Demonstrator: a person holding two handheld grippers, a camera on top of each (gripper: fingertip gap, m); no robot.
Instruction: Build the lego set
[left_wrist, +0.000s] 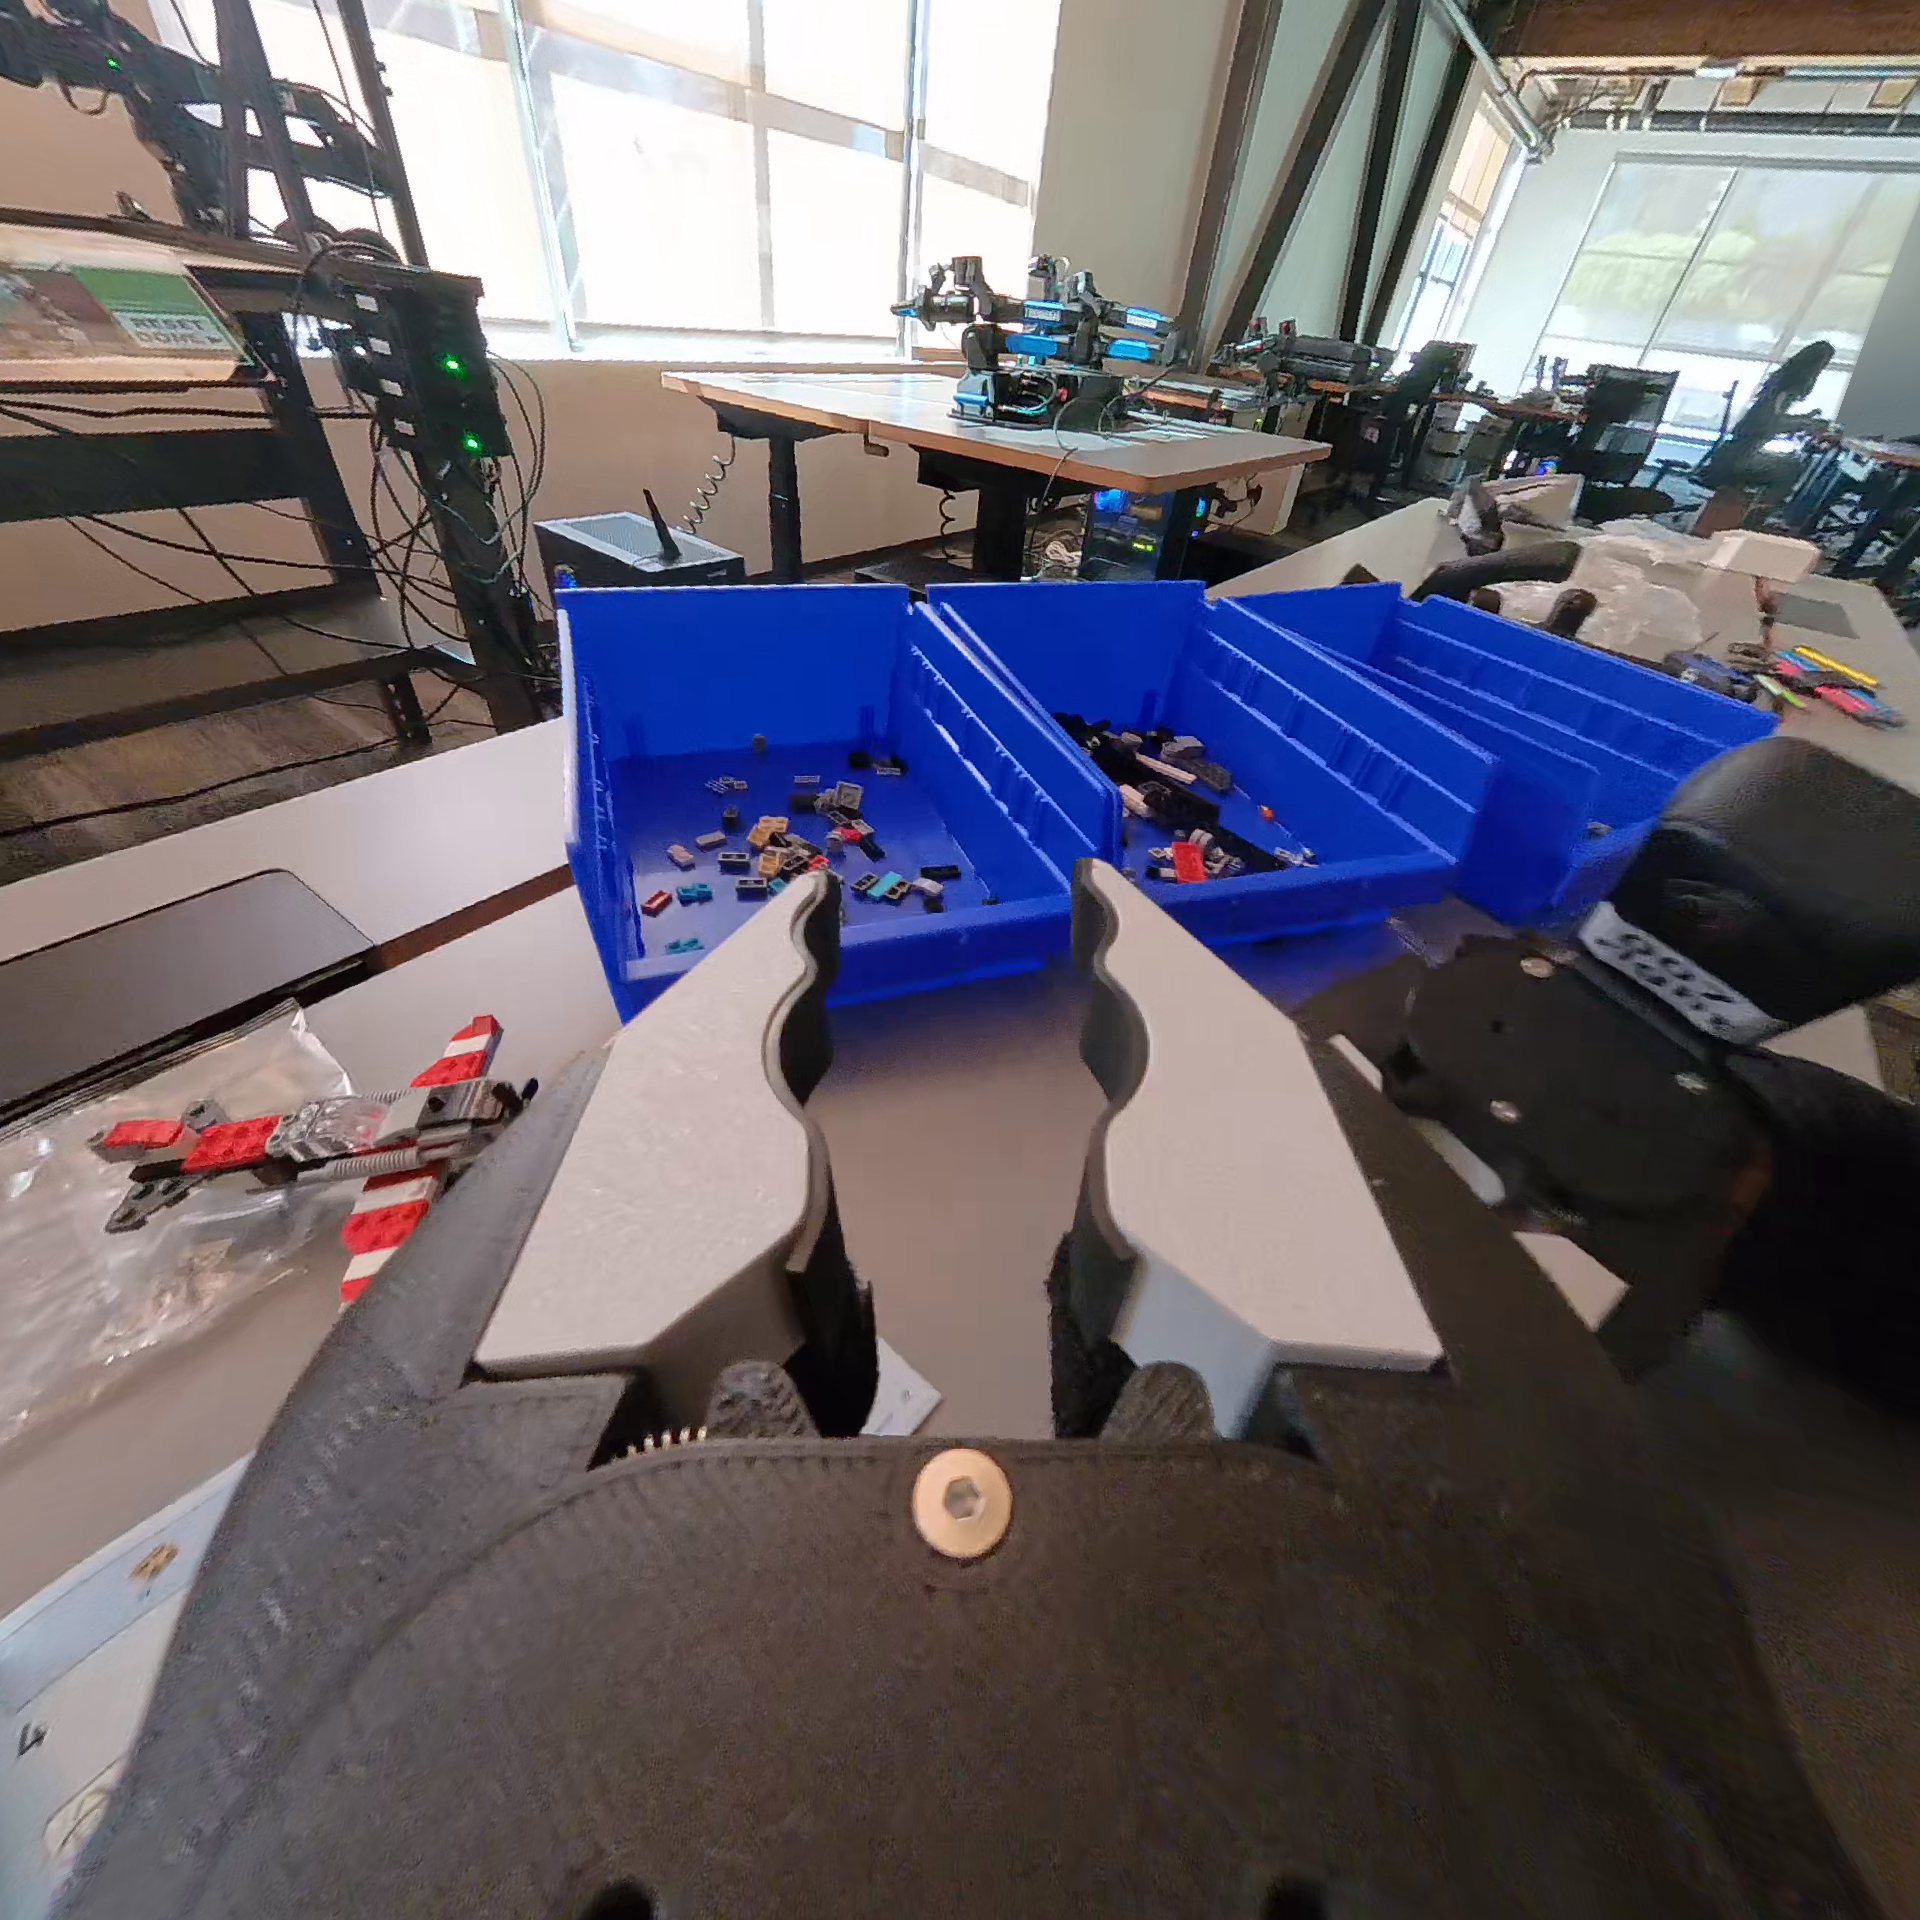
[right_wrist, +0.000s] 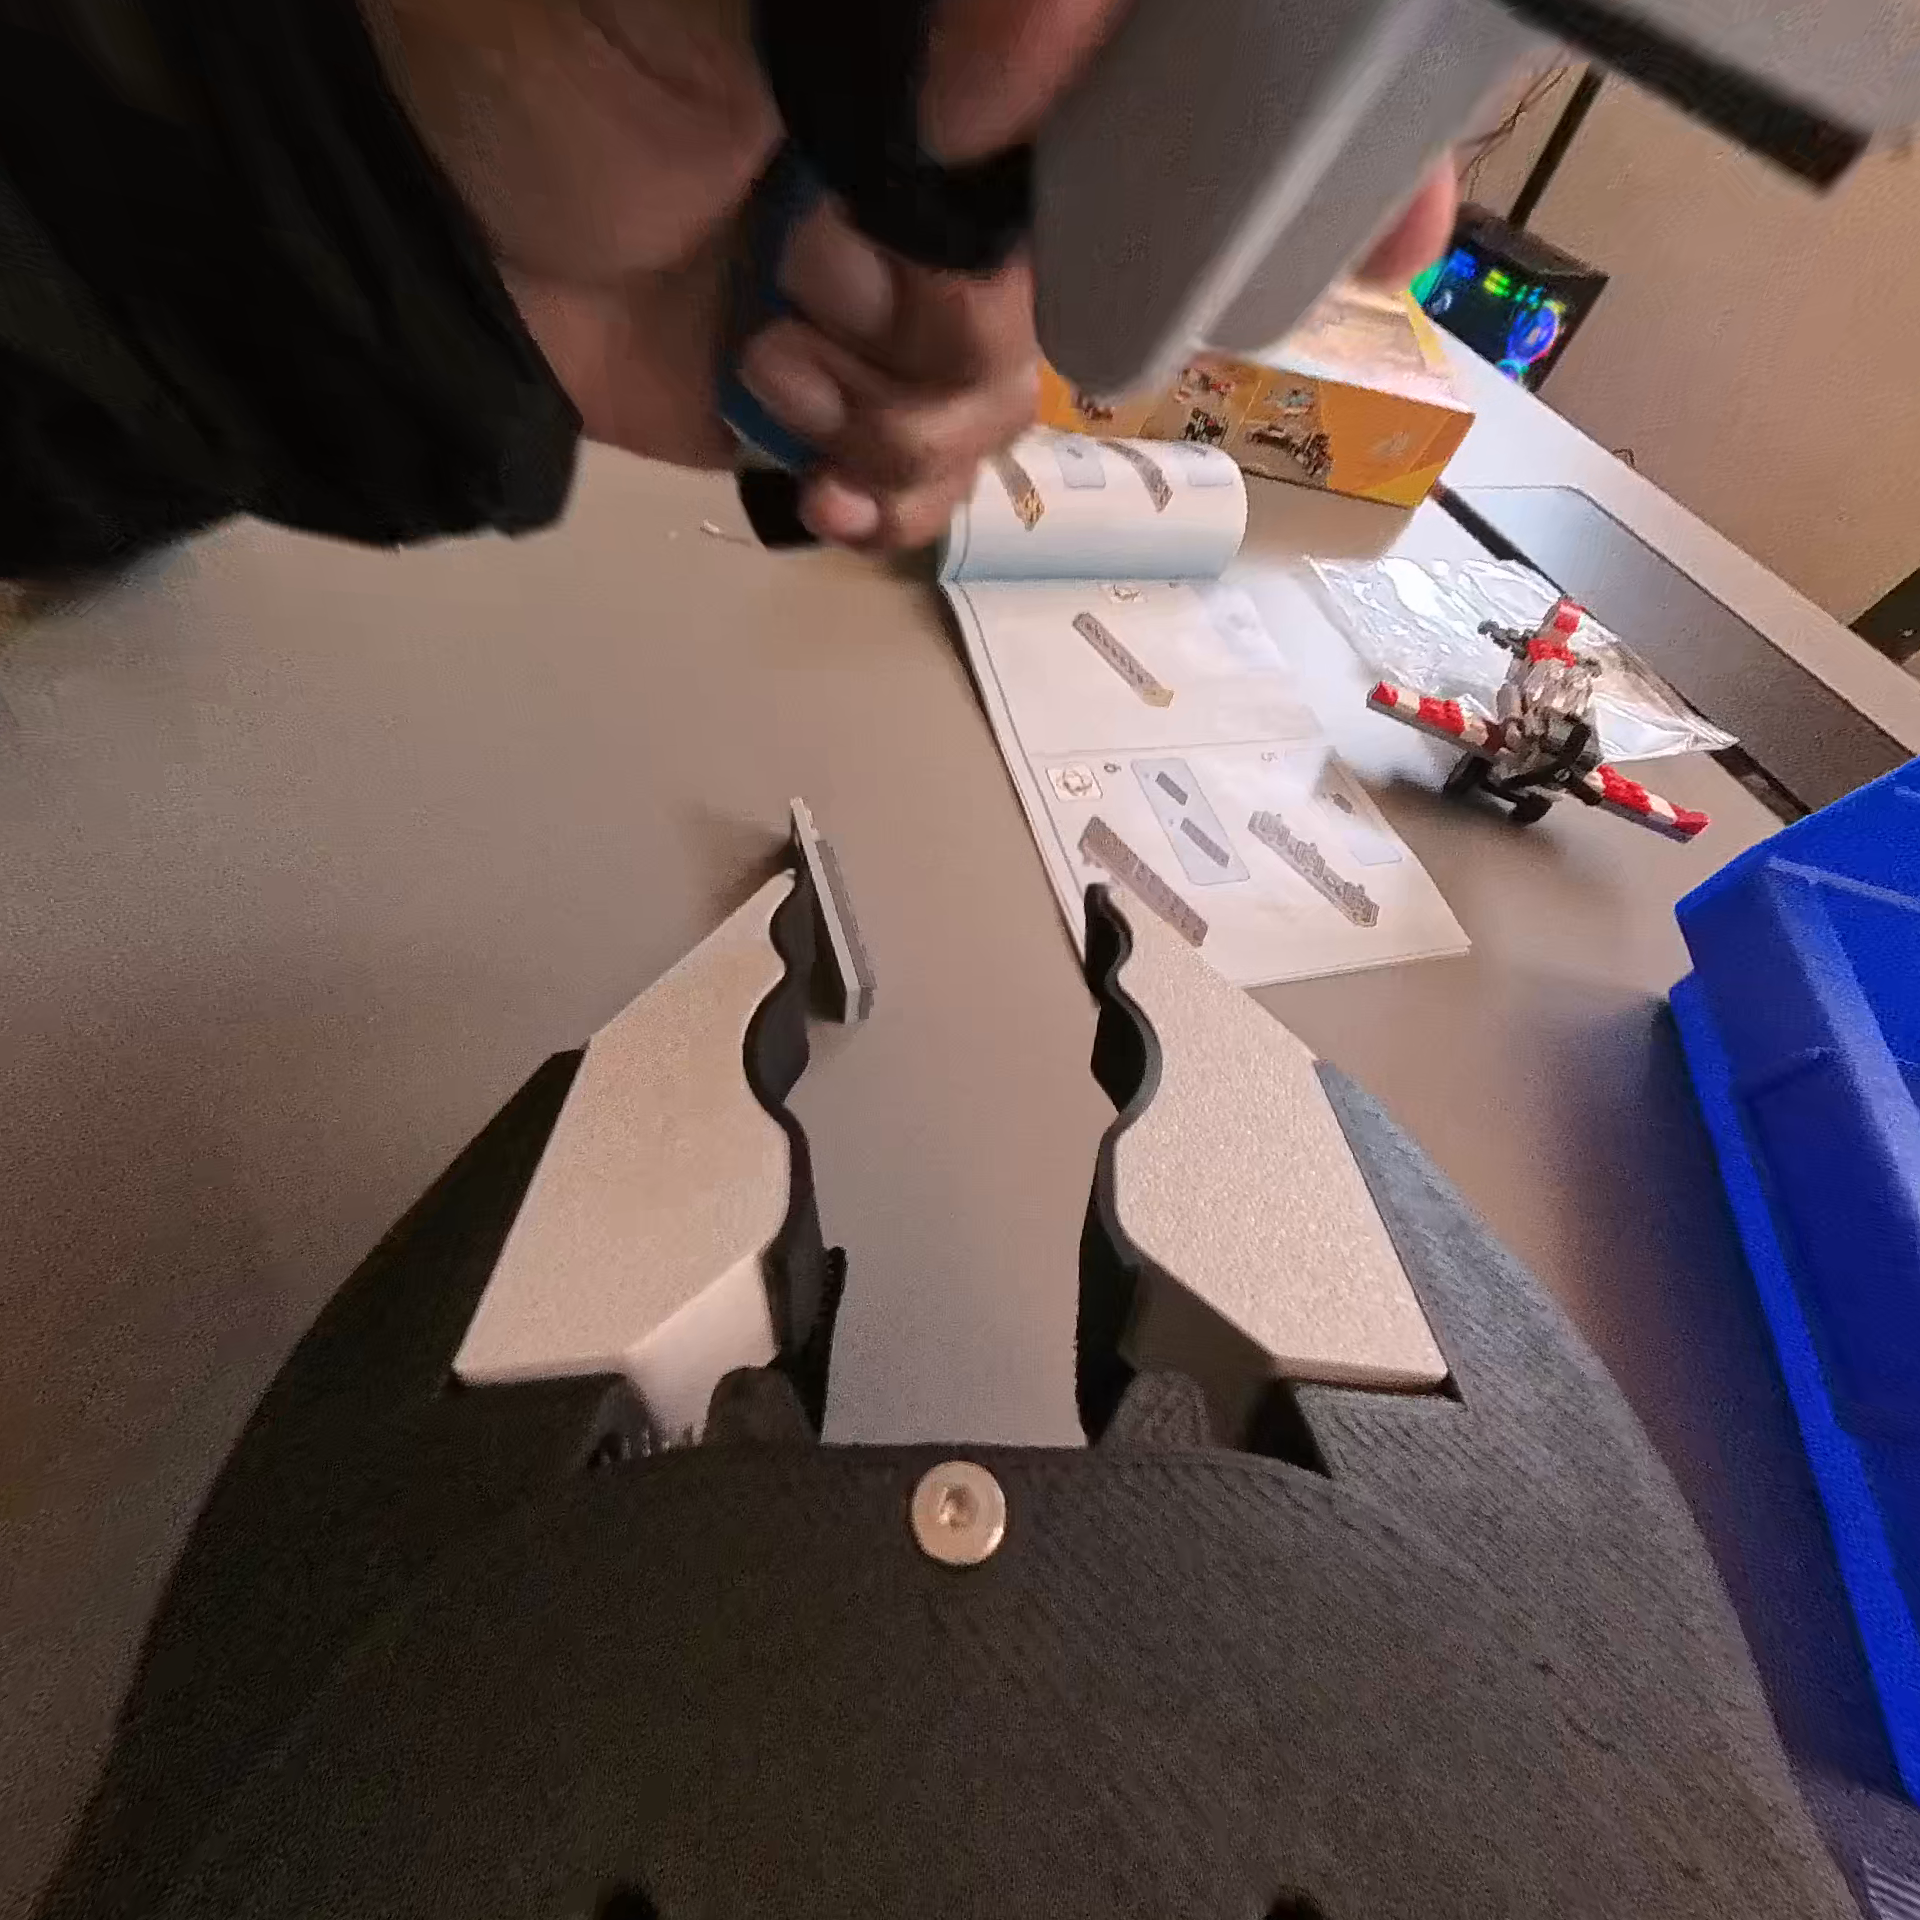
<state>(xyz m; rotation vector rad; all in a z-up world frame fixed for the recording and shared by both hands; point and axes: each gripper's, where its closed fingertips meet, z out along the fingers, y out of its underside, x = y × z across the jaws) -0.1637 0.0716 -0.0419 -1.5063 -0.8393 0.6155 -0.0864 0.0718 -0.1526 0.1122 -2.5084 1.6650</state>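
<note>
Right wrist view: right gripper (right_wrist: 951, 904) gapes wide; one thin grey lego plate (right_wrist: 831, 914) leans on its left finger, unclamped. Beyond lie one open instruction booklet (right_wrist: 1195, 727) and one red-and-white lego plane (right_wrist: 1538, 717). Left gripper (left_wrist: 951, 899), open and empty, faces three blue plastic bins (left_wrist: 727, 665). Judged step: fetching parts; next calls for picking a small loose brick.

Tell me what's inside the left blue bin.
The left blue bin holds small loose bricks scattered on its floor: grey, black, tan, teal, red. The left gripper hides part of the front, so bricks there can't be seen.
</note>
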